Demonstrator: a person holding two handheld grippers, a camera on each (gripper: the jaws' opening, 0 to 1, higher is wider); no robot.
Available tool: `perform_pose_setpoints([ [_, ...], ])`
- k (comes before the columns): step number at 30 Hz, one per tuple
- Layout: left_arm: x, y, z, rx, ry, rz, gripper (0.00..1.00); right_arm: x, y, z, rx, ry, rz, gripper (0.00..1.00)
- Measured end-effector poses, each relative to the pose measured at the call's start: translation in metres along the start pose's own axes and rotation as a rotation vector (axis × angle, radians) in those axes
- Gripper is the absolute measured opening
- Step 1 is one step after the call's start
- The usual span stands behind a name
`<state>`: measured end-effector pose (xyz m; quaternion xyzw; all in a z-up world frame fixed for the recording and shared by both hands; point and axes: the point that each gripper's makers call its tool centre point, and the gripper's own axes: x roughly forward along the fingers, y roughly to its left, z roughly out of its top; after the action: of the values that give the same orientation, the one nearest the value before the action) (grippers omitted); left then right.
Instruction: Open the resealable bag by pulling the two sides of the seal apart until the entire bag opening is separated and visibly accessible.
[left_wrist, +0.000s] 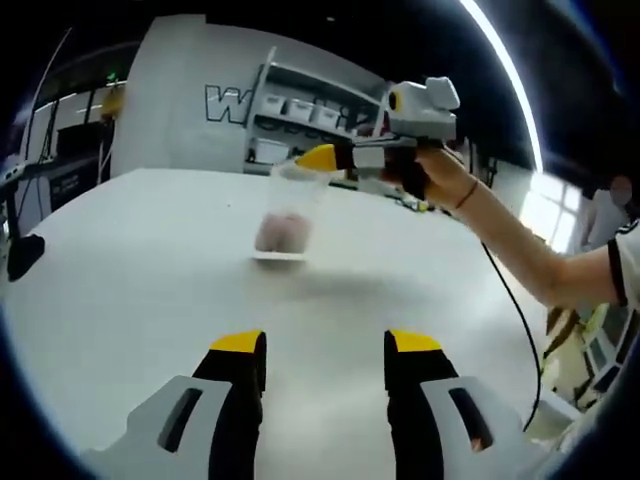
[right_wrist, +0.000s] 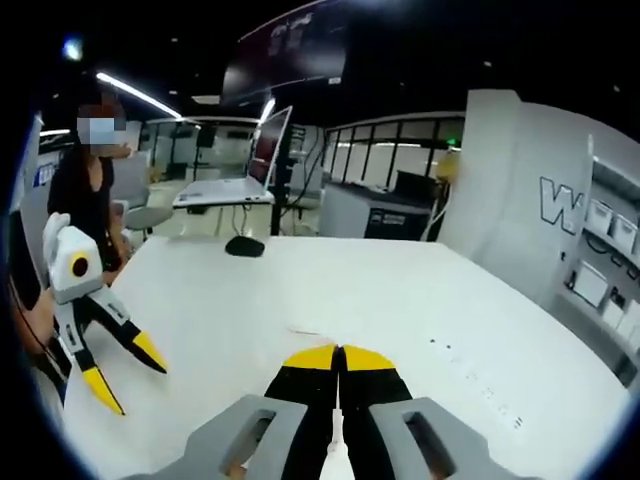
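Bag (left_wrist: 287, 213) hangs pinched in right gripper (left_wrist: 318, 158) fingers.

Bag (left_wrist: 287, 215) on table (left_wrist: 150, 270), beyond left tool (left_wrist: 325, 362)

My right gripper (right_wrist: 338, 352) hides the bag's (left_wrist: 287, 215) seal; pinkish contents blurred; wall lettering (left_wrist: 228, 103) at 12 o'clock shelf-obscured.

Both views face each other low across the white table (left_wrist: 150, 270)
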<state>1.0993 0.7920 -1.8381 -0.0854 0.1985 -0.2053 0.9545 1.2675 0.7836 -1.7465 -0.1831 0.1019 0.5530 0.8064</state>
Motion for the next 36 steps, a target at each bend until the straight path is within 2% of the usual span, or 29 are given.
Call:
perform_pose_setpoints([
  [6,0.002,0.005,-0.001,-0.002,0.005,0.009,0.48,0.009,-0.016,0.007,-0.003,-0.001,-0.005,0.0],
  [18,0.003,0.009,0.0,-0.012,0.002,0.013,0.48,0.019,-0.037,0.001,0.011,0.024,-0.02,0.0],
  [31,0.0,0.009,0.0,-0.01,-0.002,0.021,0.48,0.02,-0.053,-0.005,0.016,0.038,-0.068,0.0],
  [36,-0.001,0.01,0.001,-0.011,-0.004,0.024,0.48,0.026,-0.067,-0.003,0.027,0.041,-0.068,0.0],
])
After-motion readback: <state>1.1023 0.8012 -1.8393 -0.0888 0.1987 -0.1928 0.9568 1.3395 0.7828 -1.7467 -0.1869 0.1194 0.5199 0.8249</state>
